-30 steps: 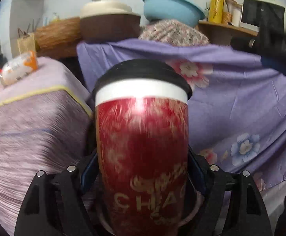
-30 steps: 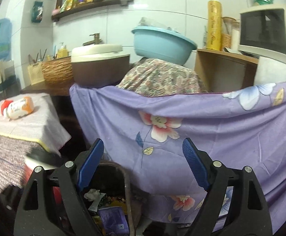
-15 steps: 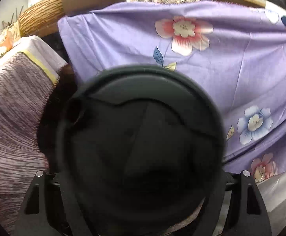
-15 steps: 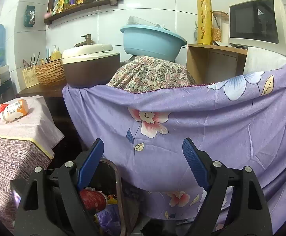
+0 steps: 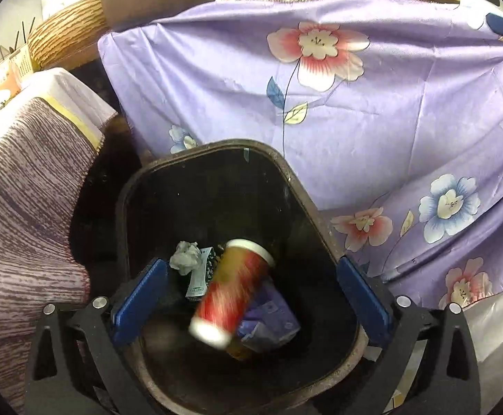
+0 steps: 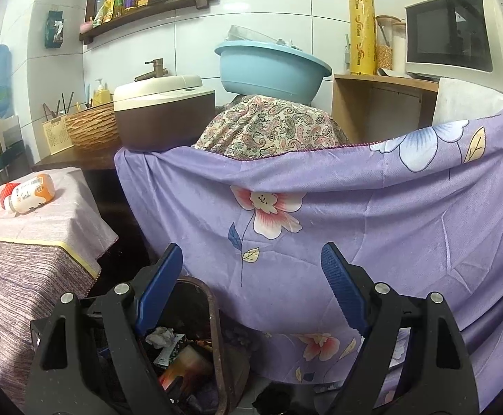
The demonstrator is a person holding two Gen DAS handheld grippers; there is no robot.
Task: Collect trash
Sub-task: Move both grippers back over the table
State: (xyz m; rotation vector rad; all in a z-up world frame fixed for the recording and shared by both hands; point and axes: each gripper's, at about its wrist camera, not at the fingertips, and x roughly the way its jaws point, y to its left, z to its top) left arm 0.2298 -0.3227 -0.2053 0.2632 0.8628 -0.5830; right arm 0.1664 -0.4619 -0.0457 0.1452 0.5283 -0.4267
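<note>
While my left gripper (image 5: 248,297) hangs over the dark bin (image 5: 213,159), its jaws are opening wide with nothing pressed between the blue pads; the red cup (image 5: 232,290) lies blurred below them inside the bin, tipped on its side among a crumpled tissue (image 5: 185,257) and a purple wrapper (image 5: 268,325). My right gripper (image 6: 251,290) stands apart and empty too, pointed at the purple floral cloth (image 6: 355,214), with the bin's rim low at its left.

To finish this drop well, I'd keep the left jaws spread and centred over the bin mouth until the cup settles, then lift straight up so the fingers clear the rim without knocking it. An orange-and-white bottle (image 6: 26,192) lies on the cloth-covered stand (image 6: 26,242) to the left; I judge that the likely next piece of trash.

A second ago the cup stood upright in the left jaws, filling the view; half a second ago only its black lid showed as the gripper tipped downward. Now it is out of the grip and in the bin. The right view has barely shifted
</note>
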